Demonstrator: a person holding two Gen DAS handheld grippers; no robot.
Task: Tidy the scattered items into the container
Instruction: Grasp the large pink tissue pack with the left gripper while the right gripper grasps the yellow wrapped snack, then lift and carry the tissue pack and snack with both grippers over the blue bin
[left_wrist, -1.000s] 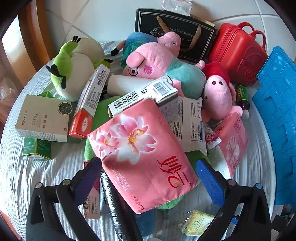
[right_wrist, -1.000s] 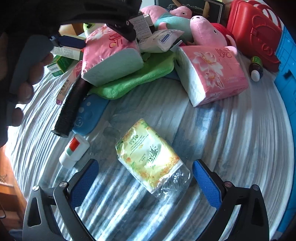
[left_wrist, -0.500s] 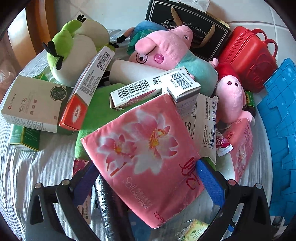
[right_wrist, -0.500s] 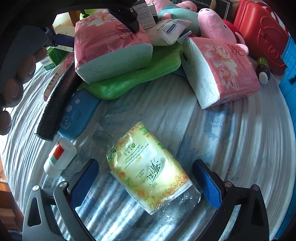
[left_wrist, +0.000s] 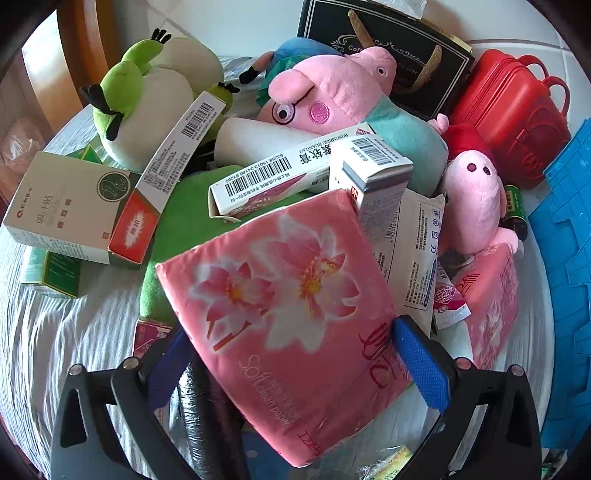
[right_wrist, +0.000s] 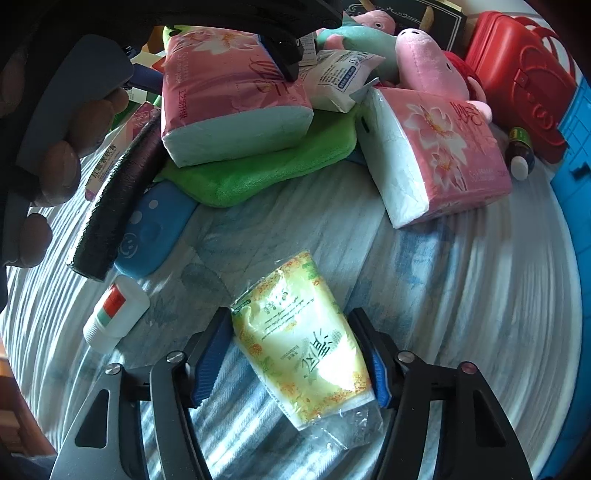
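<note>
- Right gripper (right_wrist: 295, 354): jaws have just been closing; blue ribbed pads now flank the yellow tissue pack (right_wrist: 303, 339). Right pad sits against the pack's edge, left pad at its other edge. Pack lies flat on the striped cloth (right_wrist: 461, 295), crinkly clear film with a loose tail at the near end.
- Earlier those jaws stood wide, well clear of the pack on both sides.
- Left gripper (left_wrist: 295, 369): straddles the pink tissue brick (left_wrist: 288, 314), a soft glossy wrap with flower print. Right pad touches the brick's edge; left pad is partly hidden under it, so I cannot tell if it grips.
- The brick fills more of the left view than before and its near edge now sits deeper between the jaws.
- Beside the yellow pack, left: small white tube (right_wrist: 114, 317) with a red and green label, then a blue rounded case (right_wrist: 151, 236) and a black ribbed hose (right_wrist: 118, 195).
- Beyond the yellow pack: green plush cloth (right_wrist: 258, 166) under the brick, second pink brick (right_wrist: 443, 155) to its right.
- Behind the pink brick: barcode cartons (left_wrist: 273, 177), pink pig plush (left_wrist: 332, 96), green bird plush (left_wrist: 147, 96), red hard case (left_wrist: 513, 114).
- Blue plastic bin (left_wrist: 565, 258) at far right of the brick, its wall a moulded grid.
</note>
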